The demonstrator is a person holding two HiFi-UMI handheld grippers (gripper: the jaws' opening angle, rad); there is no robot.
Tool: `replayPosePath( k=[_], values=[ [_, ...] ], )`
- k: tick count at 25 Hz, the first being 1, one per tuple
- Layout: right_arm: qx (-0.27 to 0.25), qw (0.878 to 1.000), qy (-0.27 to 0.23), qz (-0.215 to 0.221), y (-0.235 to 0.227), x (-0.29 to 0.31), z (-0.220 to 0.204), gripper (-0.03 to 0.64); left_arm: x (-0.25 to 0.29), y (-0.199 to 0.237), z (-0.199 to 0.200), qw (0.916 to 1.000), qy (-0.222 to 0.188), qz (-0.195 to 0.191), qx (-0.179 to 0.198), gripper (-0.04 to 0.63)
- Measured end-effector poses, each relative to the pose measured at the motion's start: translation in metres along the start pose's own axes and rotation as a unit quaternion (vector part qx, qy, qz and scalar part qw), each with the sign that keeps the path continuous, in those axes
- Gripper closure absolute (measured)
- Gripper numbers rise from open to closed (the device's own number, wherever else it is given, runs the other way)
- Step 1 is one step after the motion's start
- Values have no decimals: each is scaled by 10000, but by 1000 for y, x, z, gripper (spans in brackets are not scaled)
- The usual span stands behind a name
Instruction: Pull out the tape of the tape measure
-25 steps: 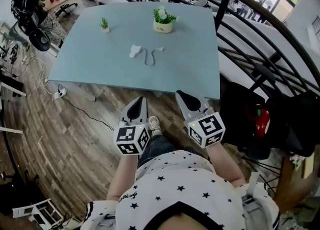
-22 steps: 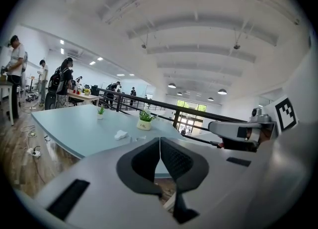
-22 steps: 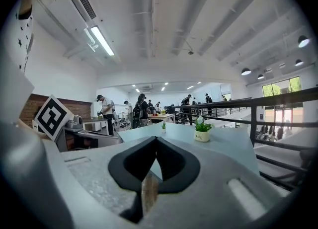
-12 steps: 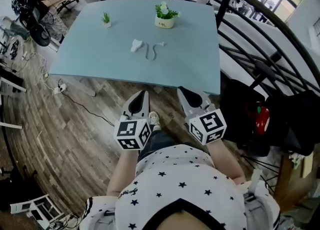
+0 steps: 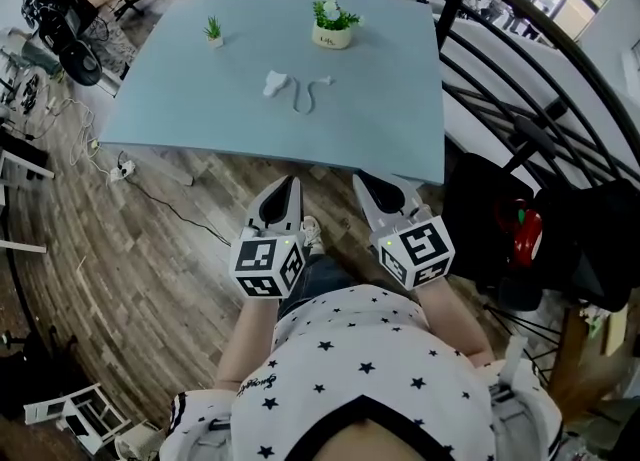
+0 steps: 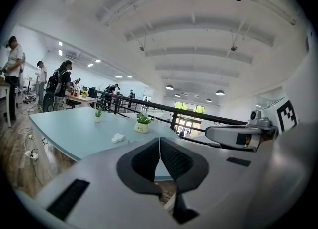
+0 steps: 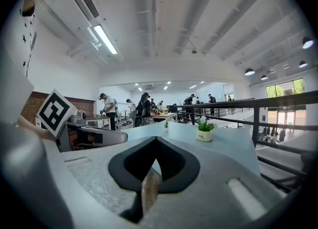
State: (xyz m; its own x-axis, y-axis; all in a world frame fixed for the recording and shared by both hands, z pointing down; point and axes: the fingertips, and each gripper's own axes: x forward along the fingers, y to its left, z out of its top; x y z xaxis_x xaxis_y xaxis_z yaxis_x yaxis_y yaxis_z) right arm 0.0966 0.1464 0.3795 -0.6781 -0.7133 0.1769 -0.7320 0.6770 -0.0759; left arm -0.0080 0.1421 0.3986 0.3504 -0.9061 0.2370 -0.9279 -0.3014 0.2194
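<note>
- The tape measure [image 5: 273,83] lies on the far middle of the light-blue table [image 5: 395,134]. It is a small white case, and its tape [image 5: 303,103] curls out to the right in a loose bend.
- Some tape is already out of the case. That fits a finished pull as well as one only partly made, and the pictures do not settle which.
- Two potted plants stand beyond it, a larger one [image 5: 332,23] and a small one [image 5: 213,30], both apart from the tape.
- The left gripper [image 5: 289,183] and the right gripper [image 5: 362,182] hang side by side short of the table's near edge, well apart from the case. Each has its jaws pressed together on nothing.
- Any pull here would go best with the light case pinned down, the free end pinched flat, and the draw kept level and clear of the pots. The case would likely slide otherwise.
</note>
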Motion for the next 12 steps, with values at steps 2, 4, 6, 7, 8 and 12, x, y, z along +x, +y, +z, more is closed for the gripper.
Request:
replayPosePath(
  k=[2,4,6,7,8,12],
  values=[
    [1,10000,-8,5,-1,1,0,612,1,0,1,10000,-4,-3,0,588],
    [36,10000,-6,14,-2,1,-1,612,2,0,1,10000,-4,-14,-2,588],
    [70,10000,0,7,-3,1,-2,612,3,-1,0,10000,8,-34,3,588],
    [76,10000,-3,-3,-4,1,-2,612,3,-1,-1,10000,15,-45,6,588],
    [78,10000,-9,-13,-5,1,-2,612,3,-2,-1,10000,20,-53,8,588],
    [107,9999,-32,-14,-6,2,0,611,4,-2,1,10000,15,-63,-8,588]
  ],
)
